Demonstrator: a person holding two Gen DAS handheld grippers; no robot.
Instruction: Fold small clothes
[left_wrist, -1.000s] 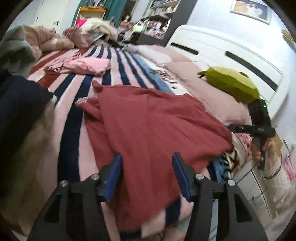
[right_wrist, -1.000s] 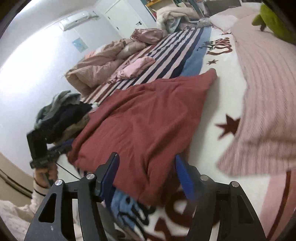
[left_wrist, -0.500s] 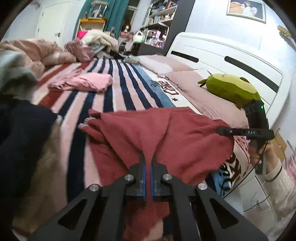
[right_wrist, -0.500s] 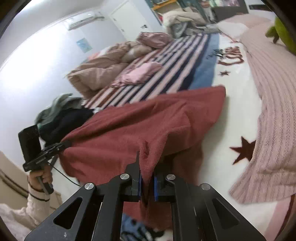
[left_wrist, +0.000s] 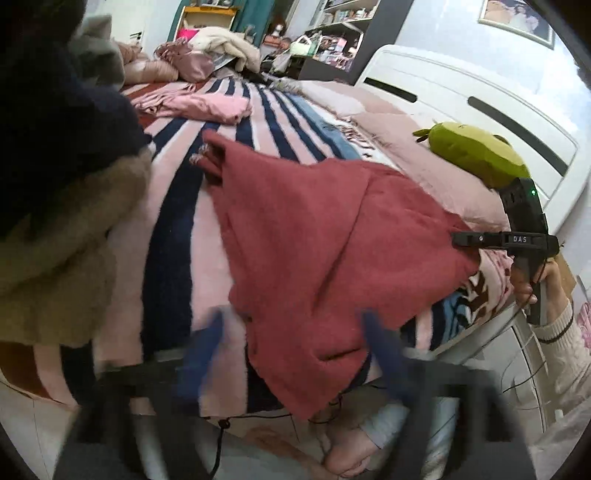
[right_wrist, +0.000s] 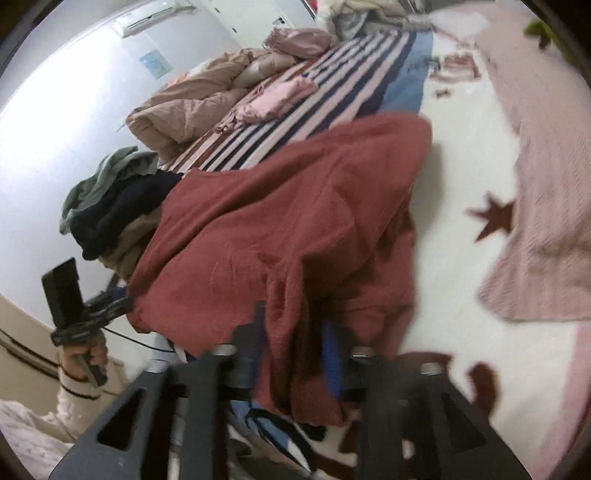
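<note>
Red garment (left_wrist: 317, 236) on striped bed (left_wrist: 173, 229), left claw (left_wrist: 291, 354) spread

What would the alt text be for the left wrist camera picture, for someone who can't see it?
A dark red garment lies spread on a striped bed, its near edge hanging off. The blurred left gripper is open before it, and the right gripper meets the garment's far corner. A green plush toy rests behind.
</note>
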